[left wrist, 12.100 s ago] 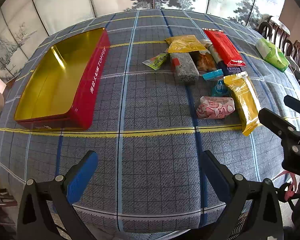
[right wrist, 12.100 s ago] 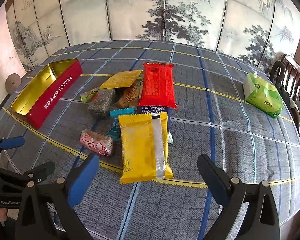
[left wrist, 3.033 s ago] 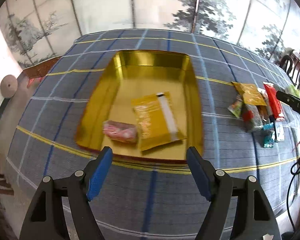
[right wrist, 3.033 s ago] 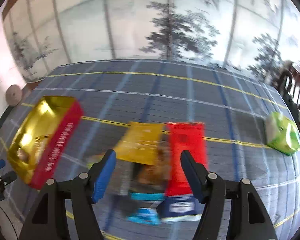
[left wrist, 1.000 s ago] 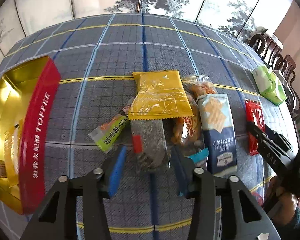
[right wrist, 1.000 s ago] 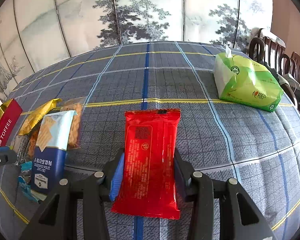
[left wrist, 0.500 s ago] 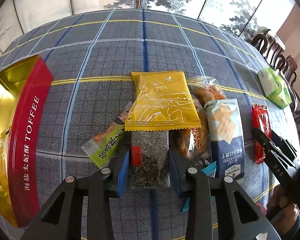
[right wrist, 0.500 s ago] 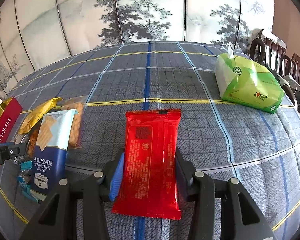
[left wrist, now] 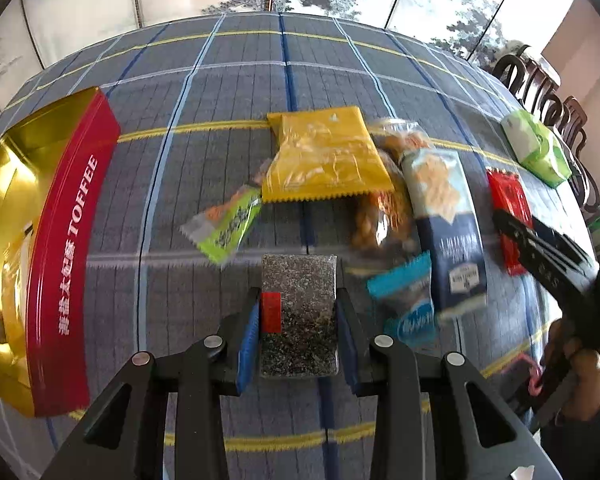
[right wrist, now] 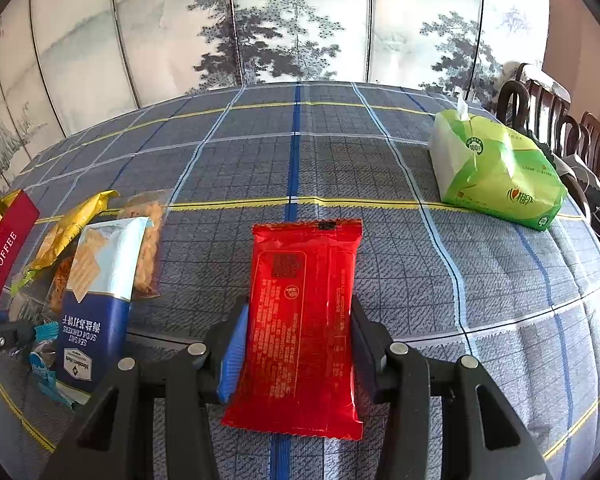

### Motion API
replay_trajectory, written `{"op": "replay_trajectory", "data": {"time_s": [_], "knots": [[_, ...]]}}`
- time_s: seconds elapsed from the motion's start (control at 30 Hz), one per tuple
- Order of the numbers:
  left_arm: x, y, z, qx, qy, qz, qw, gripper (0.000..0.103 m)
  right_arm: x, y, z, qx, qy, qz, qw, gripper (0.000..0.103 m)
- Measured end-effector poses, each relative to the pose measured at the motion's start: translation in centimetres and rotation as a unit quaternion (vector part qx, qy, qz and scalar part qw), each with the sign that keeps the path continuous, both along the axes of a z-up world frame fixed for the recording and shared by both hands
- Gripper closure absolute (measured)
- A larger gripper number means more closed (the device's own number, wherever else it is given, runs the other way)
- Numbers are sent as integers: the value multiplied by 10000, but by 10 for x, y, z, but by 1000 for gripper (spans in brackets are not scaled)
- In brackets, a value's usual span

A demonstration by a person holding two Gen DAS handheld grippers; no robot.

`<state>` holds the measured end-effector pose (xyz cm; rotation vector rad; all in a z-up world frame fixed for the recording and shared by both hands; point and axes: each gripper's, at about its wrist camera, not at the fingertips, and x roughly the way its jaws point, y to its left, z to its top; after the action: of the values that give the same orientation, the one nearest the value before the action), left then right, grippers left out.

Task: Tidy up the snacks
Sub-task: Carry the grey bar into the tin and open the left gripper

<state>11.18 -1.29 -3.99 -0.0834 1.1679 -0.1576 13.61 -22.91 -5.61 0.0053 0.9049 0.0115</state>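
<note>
My left gripper [left wrist: 298, 320] is shut on a speckled grey snack bar [left wrist: 298, 312] with a red label, held above the cloth. My right gripper [right wrist: 298, 332] is shut on a red snack packet [right wrist: 304, 312]; it also shows in the left wrist view [left wrist: 508, 204]. The red toffee tin [left wrist: 66, 248] with a gold inside lies at the left and holds packets. On the cloth lie a yellow bag [left wrist: 324, 160], a green bar [left wrist: 228, 226], a blue cracker pack [left wrist: 446, 228], an orange snack bag [left wrist: 384, 216] and a small blue packet [left wrist: 408, 304].
A green tissue pack [right wrist: 496, 172] sits at the right on the checked tablecloth [right wrist: 300, 152]. Dark wooden chairs [right wrist: 560, 128] stand at the table's right edge. A painted folding screen [right wrist: 280, 20] runs behind the table.
My left gripper has closed on the grey bar and lifted it back from the pile toward me. My right gripper keeps its hold on the red packet, hardly moved.
</note>
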Motion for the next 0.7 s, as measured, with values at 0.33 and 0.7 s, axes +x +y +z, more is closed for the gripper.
{"op": "replay_trajectory", "data": {"time_s": [0.33, 0.7], "knots": [[-24, 5, 12, 31, -73, -90, 9999, 72, 0, 3, 0, -95, 10, -7, 10000, 55], [-44, 27, 52, 163, -636, -64, 9978, 72, 0, 3, 0, -99, 12, -7, 10000, 55]]}}
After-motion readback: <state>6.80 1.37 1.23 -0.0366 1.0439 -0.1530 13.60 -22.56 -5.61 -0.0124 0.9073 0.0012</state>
